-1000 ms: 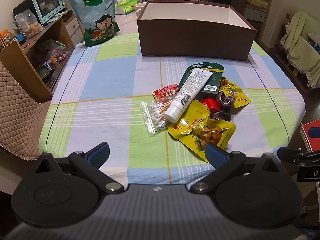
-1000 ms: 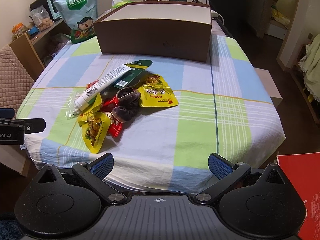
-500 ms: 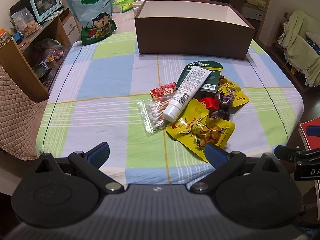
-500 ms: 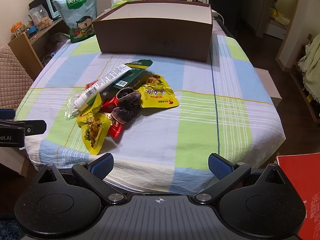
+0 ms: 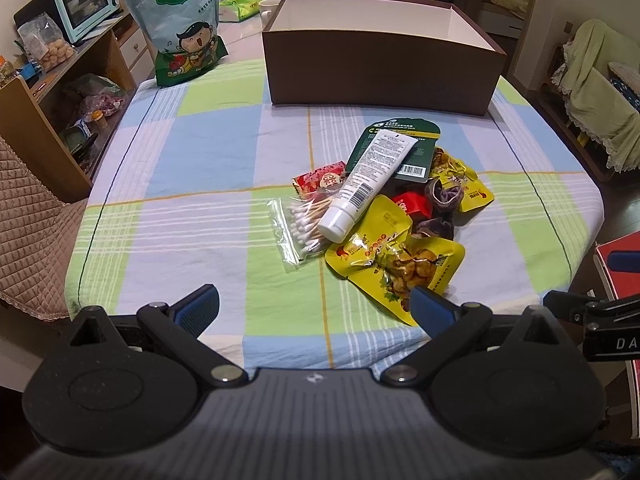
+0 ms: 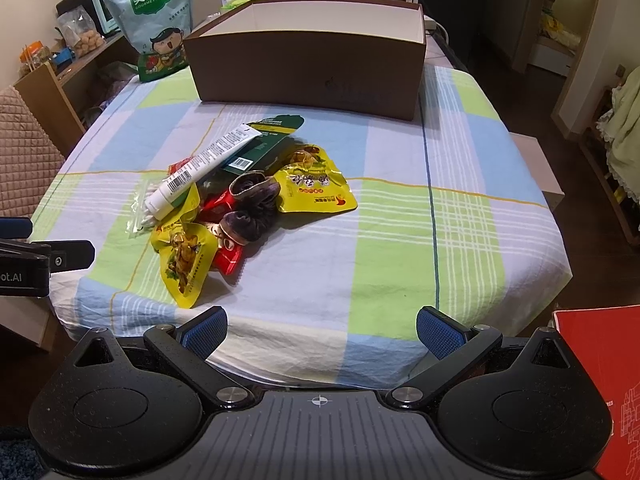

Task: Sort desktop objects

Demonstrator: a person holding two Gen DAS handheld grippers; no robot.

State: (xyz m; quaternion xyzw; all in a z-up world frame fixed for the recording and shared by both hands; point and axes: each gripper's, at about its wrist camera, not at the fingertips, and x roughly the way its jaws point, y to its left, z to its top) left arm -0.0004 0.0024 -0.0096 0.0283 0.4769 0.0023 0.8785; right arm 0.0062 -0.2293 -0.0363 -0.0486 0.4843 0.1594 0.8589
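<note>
At table's near edge: left gripper (image 5: pixel 314 306) and right gripper (image 6: pixel 322 328) fingers spread wide, holding nothing.

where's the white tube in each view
Left wrist: white tube just right of centre, cap toward the camera, lying across the pile.
Right wrist: white tube left of centre, cap at lower left.
Shared landmark: brown box behind the pile.

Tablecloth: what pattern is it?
Blue, green and lavender checks, clearest in the left wrist view.
</note>
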